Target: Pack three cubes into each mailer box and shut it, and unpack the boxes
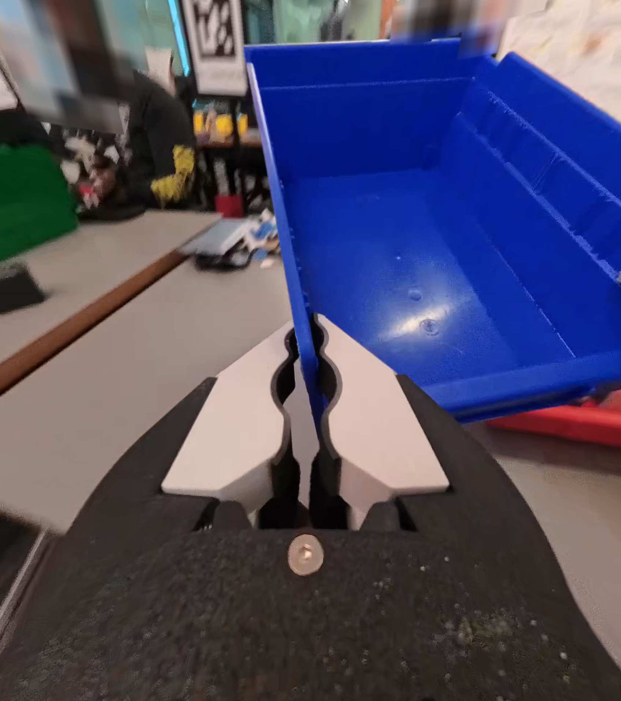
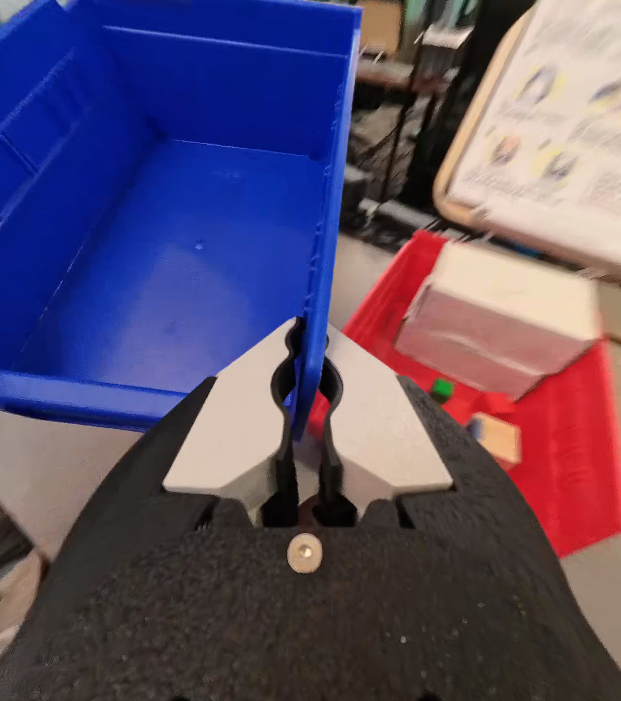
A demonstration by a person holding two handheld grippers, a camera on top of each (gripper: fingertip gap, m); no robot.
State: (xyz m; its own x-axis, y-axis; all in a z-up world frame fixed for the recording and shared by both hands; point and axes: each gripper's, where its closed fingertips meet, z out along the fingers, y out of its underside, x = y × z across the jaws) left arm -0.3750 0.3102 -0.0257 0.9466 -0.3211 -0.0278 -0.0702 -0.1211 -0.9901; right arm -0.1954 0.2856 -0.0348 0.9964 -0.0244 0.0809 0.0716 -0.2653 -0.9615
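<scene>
An empty blue plastic bin [image 1: 396, 246] fills both views. My left gripper [image 1: 307, 326] is shut on the bin's left side wall, with both pads pressed on the thin rim. My right gripper [image 2: 312, 328] is shut on the right side wall of the same bin [image 2: 168, 246]. The bin hangs tilted above the table, partly over a red bin [image 2: 574, 455]. In the red bin lie a closed white mailer box [image 2: 498, 315], a green cube [image 2: 442, 389] and a wooden cube [image 2: 498, 440]. The red bin's edge also shows in the left wrist view [image 1: 585, 425].
The grey table [image 1: 111, 360] runs to the left, with a brown strip across it. A green object [image 1: 9, 201] and a small black box [image 1: 5, 288] stand at the far left. A person sits behind the table. A leaning poster board [image 2: 566, 132] stands at the right. Some 20 cm of space lies between my two pairs of fingers. From my right tips it is roughly 20 cm to the wooden cube [image 2: 498, 440]; from my left, 40 cm.
</scene>
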